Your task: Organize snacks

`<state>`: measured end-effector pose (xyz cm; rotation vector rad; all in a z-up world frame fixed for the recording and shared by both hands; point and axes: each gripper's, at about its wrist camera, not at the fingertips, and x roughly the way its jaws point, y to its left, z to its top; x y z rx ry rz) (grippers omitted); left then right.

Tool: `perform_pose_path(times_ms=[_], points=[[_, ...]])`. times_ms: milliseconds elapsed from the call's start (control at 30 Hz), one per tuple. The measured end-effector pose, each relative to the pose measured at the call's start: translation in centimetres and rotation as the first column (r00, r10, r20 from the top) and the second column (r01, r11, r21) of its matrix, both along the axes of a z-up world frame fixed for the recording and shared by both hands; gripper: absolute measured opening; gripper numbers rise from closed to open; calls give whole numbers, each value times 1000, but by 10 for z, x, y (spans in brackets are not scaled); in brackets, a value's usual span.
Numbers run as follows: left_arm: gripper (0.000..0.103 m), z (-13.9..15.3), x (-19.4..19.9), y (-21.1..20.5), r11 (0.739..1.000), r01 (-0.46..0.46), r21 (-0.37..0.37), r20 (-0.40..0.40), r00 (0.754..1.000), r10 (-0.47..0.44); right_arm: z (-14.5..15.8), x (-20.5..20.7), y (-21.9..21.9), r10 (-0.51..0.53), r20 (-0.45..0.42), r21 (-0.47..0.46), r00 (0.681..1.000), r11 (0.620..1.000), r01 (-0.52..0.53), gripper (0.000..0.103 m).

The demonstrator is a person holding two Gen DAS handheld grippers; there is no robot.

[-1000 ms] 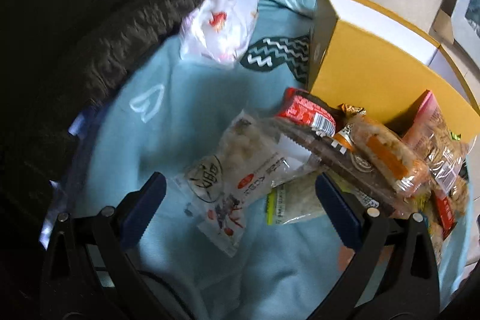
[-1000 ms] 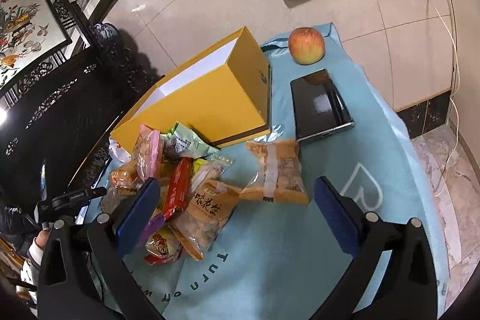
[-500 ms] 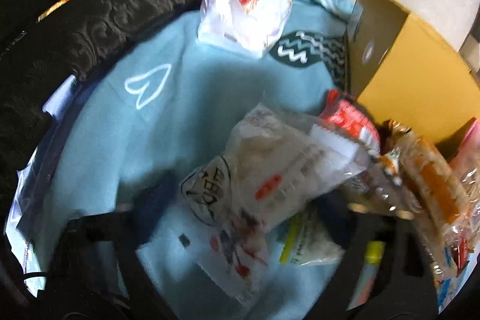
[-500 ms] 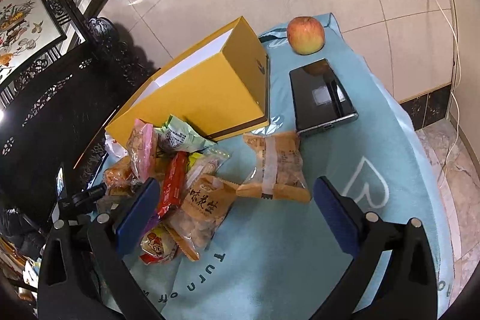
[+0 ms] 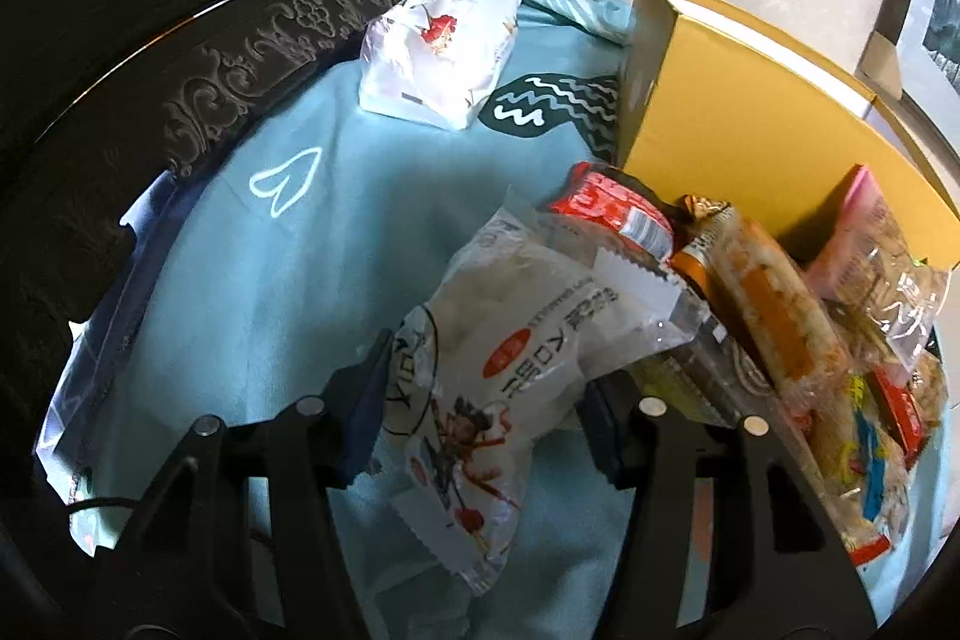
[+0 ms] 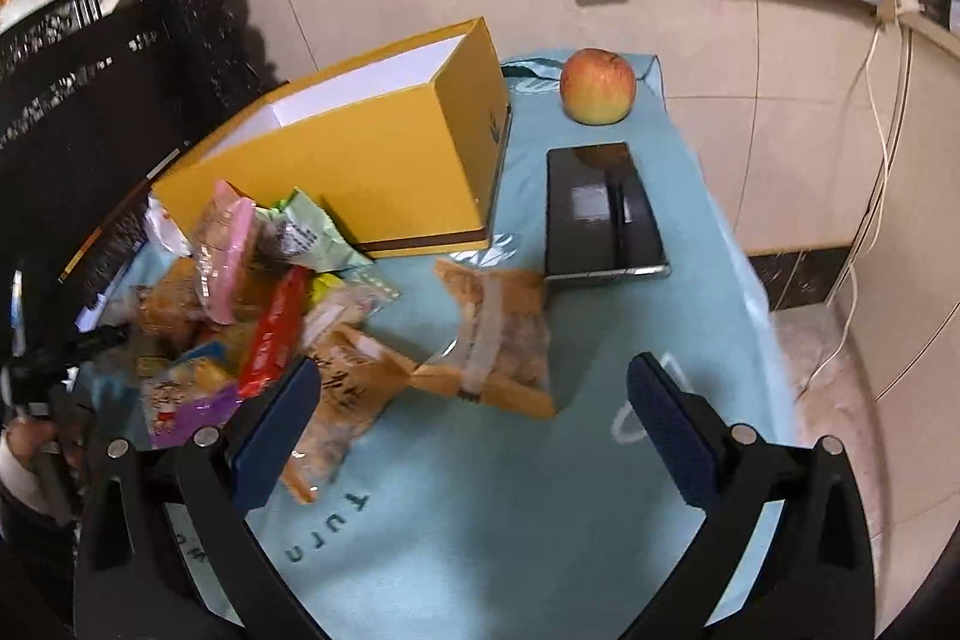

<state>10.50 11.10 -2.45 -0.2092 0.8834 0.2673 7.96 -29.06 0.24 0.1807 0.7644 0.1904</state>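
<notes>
Snacks were mostly still heaped on the cloth (image 6: 540, 490) in front of the yellow box (image 6: 372, 160), near the table's left edge as the right wrist view showed it. Nothing could be seen lying inside the box; only its white inner wall was visible, so the sorting was judged barely begun.

One packet was being taken at last. The left gripper (image 5: 480, 412) had just been closing, and the white packet (image 5: 510, 358) was caught between its blue pads, one pad pressed against each side, with the packet's upper end lifted over the heap (image 5: 780, 328). Whether it had fully cleared the cloth could not be told.

The right gripper (image 6: 474, 418) was held over the cloth with its fingers wide apart and nothing between them. Just ahead of it the tan packet (image 6: 498, 340) lay alone, apart from the heap and near the phone (image 6: 600, 214).

A white wrapped packet (image 5: 438, 46) sat by itself near the far edge, beside the box's end, in the left wrist view. An apple (image 6: 597, 85) stood at the far corner.

Left to do, as judged: nearly every packet remained to be moved.
</notes>
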Motion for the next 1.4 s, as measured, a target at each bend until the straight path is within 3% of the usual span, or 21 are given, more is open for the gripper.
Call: perform_pose_path(times_ms=[100, 200, 267, 367, 600, 933, 1267, 1400], points=[[57, 0, -6, 1, 1000, 5, -16, 1, 1000, -5, -3, 16, 8, 17, -6, -49, 1000, 999, -18, 99], [57, -1, -5, 1, 999, 14, -31, -2, 1000, -15, -16, 40, 18, 44, -74, -60, 996, 997, -48, 85], [57, -4, -2, 3, 999, 16, -45, -8, 1000, -17, -33, 55, 24, 37, -154, -86, 987, 995, -51, 65], [57, -4, -5, 3, 997, 20, -68, -11, 1000, -21, -39, 58, 18, 35, -138, -29, 990, 999, -39, 54], [57, 0, -14, 1, 996, 29, -87, -3, 1000, -29, -17, 29, -1, 64, -59, 182, 996, 982, -52, 53], [57, 35, -39, -4, 997, 30, -64, 72, 997, -26, 19, 4, 27, 151, 51, 199, 987, 967, -158, 53], [57, 70, -44, -36, 994, 112, 5, 150, 982, -112, 53, -15, 34, 181, 175, 201, 968, 956, -215, 53], [58, 83, -27, -53, 988, 154, 8, 183, 971, -152, 67, -10, 35, 160, 224, 184, 961, 962, -203, 53]])
